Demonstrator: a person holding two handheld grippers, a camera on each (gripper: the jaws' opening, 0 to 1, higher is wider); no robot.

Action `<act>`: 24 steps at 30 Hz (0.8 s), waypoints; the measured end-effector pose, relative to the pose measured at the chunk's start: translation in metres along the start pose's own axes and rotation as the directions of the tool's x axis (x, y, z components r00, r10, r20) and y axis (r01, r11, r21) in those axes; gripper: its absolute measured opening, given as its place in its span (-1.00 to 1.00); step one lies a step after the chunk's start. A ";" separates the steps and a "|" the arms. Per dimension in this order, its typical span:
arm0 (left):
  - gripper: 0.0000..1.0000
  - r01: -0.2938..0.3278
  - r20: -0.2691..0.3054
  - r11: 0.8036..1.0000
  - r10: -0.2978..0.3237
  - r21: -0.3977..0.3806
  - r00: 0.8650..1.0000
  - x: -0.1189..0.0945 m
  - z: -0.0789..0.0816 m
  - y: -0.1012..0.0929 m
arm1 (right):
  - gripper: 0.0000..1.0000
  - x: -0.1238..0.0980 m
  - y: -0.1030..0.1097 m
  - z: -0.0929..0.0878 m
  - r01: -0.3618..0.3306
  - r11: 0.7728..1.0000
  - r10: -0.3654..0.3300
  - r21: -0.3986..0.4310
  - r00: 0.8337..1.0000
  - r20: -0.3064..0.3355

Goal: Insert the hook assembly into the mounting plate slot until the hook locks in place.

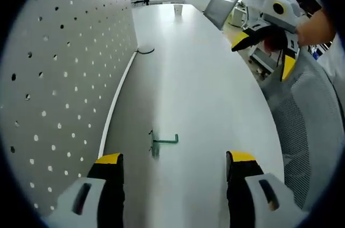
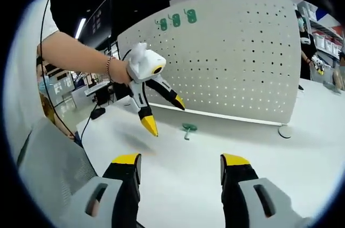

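Green metal hook (image 1: 163, 141) lies flat on the white worktop (image 1: 205, 77), near its edge along the perforated white pegboard (image 1: 64, 71). I hold my left tool (image 1: 175, 158) and right tool (image 2: 180, 160) open, empty.

Looks like an open-plan office or lab space. Long white surface (image 1: 199, 77) with a grey perforated pegboard (image 1: 59, 66) standing along its left side, mesh office chairs (image 1: 220, 7) at upper right, bright windows beyond. Ceiling strip lights (image 2: 81, 27) and stocked shelving (image 2: 323, 36) at far right.
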State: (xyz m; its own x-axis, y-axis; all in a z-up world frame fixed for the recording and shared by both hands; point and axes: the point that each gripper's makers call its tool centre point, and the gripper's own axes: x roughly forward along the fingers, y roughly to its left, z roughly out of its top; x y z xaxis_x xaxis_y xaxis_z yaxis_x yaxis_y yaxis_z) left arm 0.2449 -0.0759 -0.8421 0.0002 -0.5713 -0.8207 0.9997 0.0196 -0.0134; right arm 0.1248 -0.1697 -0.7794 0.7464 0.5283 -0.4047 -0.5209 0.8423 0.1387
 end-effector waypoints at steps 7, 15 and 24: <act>0.60 0.028 -0.032 0.999 -0.028 0.015 0.999 0.013 -0.002 0.001 | 0.16 0.001 0.002 -0.002 -0.007 1.000 0.007 0.001 1.000 -0.010; 0.61 0.045 -0.071 0.998 -0.042 0.049 0.997 0.024 -0.001 0.006 | 0.18 0.003 0.003 -0.005 -0.014 1.000 0.014 0.006 1.000 -0.024; 0.60 0.063 -0.121 0.992 -0.049 0.113 0.991 0.034 0.003 0.009 | 0.18 0.003 0.003 -0.007 -0.012 1.000 0.013 0.006 0.999 -0.036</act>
State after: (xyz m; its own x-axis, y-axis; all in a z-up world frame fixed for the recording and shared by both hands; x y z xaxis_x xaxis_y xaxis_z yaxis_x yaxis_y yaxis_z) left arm 0.2539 -0.0982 -0.8685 -0.0514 -0.4683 -0.8821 0.9940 -0.1090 -0.0001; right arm 0.1225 -0.1665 -0.7869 0.7243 0.5346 -0.4354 -0.5275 0.8363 0.1494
